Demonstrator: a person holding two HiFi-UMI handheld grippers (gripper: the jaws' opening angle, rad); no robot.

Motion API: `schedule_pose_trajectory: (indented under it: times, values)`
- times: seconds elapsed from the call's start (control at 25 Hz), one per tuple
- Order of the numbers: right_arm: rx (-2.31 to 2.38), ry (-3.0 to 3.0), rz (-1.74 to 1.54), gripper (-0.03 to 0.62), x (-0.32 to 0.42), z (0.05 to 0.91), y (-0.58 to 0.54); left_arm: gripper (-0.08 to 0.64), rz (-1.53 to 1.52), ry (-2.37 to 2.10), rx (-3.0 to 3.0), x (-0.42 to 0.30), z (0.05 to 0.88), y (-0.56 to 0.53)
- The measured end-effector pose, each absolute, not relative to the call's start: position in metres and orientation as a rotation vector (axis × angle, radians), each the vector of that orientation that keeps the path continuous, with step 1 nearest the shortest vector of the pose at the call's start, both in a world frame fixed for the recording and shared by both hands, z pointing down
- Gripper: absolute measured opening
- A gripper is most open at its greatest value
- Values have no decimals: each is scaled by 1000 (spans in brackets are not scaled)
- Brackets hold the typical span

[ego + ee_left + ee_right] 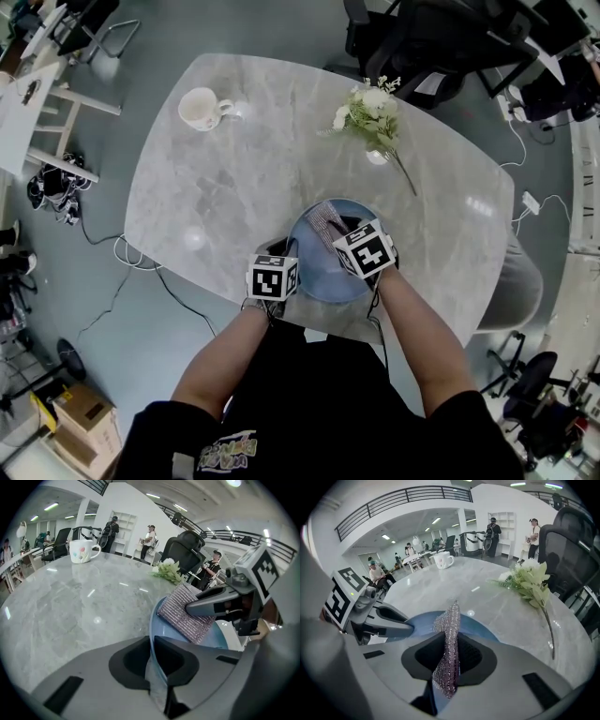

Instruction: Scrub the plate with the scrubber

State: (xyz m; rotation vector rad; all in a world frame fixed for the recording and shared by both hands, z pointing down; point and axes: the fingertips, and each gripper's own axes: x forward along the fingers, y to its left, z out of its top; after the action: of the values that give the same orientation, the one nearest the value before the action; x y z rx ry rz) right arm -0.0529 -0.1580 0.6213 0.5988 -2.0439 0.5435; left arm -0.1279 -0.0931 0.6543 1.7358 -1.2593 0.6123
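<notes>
A blue plate (317, 279) lies near the front edge of the marble table (234, 169). My left gripper (278, 251) is shut on the plate's left rim (153, 634), which runs as a thin edge between its jaws. My right gripper (349, 228) is shut on a silver-purple scrubber (447, 639), which stands on edge between the pads. The scrubber (187, 613) rests over the plate (417, 620) inside its rim, also seen in the head view (323, 221). The right gripper (206, 605) shows from the side in the left gripper view.
A white mug (201, 109) stands at the table's far left. A bunch of white flowers (370, 114) lies at the far right, its stem reaching toward the plate. Office chairs (412, 37) and cables surround the table. People stand far off in the gripper views.
</notes>
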Motion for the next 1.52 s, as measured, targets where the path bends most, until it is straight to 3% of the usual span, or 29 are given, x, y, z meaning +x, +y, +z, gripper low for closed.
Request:
schedule_pose_trajectory:
  times: [1.0,1.52]
  values:
    - [766,-1866,361,78,42,616,-193,41,607,-1308,1726,-130,654,-94]
    - [808,-1870,441,77,76,614,-163,40,583,-1336,1699,-129,652,-93]
